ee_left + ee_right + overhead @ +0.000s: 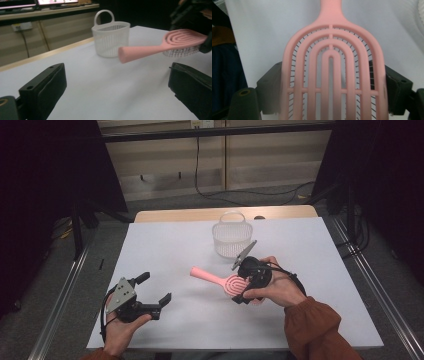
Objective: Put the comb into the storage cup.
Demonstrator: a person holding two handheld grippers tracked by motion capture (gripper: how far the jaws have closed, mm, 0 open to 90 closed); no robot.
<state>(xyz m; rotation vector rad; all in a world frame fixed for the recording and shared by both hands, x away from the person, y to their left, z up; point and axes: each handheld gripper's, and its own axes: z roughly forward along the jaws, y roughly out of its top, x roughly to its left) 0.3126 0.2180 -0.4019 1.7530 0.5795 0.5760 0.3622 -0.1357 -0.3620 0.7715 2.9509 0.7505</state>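
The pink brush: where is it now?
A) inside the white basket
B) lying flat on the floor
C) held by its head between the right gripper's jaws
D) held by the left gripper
C: the right gripper clamps the brush by its head, and the handle sticks out free.

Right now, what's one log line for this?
right claw: shut on brush head, lifted | left claw: open, empty | basket: upright behind brush

hairbrush [227, 282]: pink | basket [231, 237]: white, seemingly translucent | tongs [152, 295]: black | sleeve [320, 327]: rust
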